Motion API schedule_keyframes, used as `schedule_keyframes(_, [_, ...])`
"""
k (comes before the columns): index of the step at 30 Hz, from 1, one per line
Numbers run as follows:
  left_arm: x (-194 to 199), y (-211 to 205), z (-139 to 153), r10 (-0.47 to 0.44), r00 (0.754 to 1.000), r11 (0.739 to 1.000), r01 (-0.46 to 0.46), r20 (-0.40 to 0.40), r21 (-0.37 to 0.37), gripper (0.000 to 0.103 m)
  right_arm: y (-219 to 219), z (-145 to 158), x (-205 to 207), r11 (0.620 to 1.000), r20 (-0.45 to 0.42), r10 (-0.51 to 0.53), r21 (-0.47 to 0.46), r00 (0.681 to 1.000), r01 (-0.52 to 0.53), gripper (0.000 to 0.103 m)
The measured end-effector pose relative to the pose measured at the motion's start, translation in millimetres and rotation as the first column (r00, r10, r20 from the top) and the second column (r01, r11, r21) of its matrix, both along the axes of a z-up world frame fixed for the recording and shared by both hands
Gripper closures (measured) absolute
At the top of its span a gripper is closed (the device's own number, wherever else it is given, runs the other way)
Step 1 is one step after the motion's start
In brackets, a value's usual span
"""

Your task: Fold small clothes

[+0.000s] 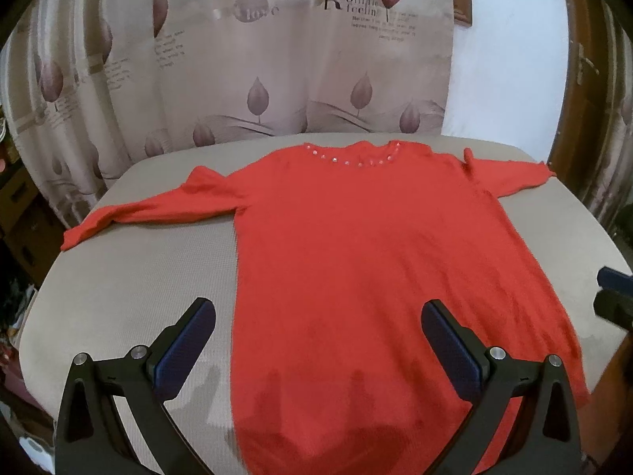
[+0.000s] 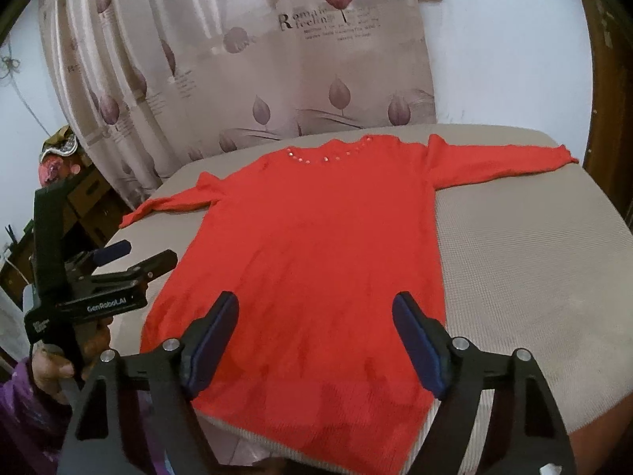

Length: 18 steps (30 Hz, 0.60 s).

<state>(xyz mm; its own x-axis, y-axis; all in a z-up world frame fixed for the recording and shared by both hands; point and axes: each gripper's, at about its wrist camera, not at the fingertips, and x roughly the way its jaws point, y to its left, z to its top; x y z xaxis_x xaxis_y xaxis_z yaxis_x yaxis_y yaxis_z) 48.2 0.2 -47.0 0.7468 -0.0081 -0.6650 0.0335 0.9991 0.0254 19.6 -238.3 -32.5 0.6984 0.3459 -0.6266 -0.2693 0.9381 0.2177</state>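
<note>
Both grippers, left and right, hang spread and empty over the sweater's hem at the table's near edge. Soft, light, floppy knit; I'd pinch its hem corners.

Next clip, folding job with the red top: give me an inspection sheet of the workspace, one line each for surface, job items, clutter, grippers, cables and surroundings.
Surface: beige textured padded table, bare around the garment.
Job's things: red knit long-sleeved top lying flat, unfolded, both sleeves spread sideways, beaded neckline at the far side, hem at the near edge.
Clutter: nothing seen on the surface.
Grippers: left gripper open, nothing between its fingers, over the hem's left part; right gripper open, nothing gripped, over the hem.
Cables: nothing seen.
Surroundings: beige leaf-print curtain behind the table, white wall, dark wooden furniture at the left side.
</note>
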Motion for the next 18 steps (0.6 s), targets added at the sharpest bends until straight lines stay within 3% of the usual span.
schedule_keyframes(5, [22.5,-3.2,-12.0,-0.026,0.999,1.000,0.026,-0.021,0.002,0.000,-23.8,-5.9,38.5,0.998,-0.035,-0.022,0.050,0.999,0.024,0.027])
schedule_keyframes(10, [43.6,-9.6,-23.3,-0.028,0.999,0.999,0.029,-0.043,0.023,0.000,-73.4,-13.7,83.8,0.975,-0.110,-0.109,0.181,0.988,0.128,0.027])
schedule_keyframes(18, [68.2,-16.1,-38.8,-0.015,0.997,0.999,0.018,-0.073,0.043,0.000,-106.7,-19.2,130.7,0.965,-0.135,-0.180,0.170,0.974,0.202,0.027])
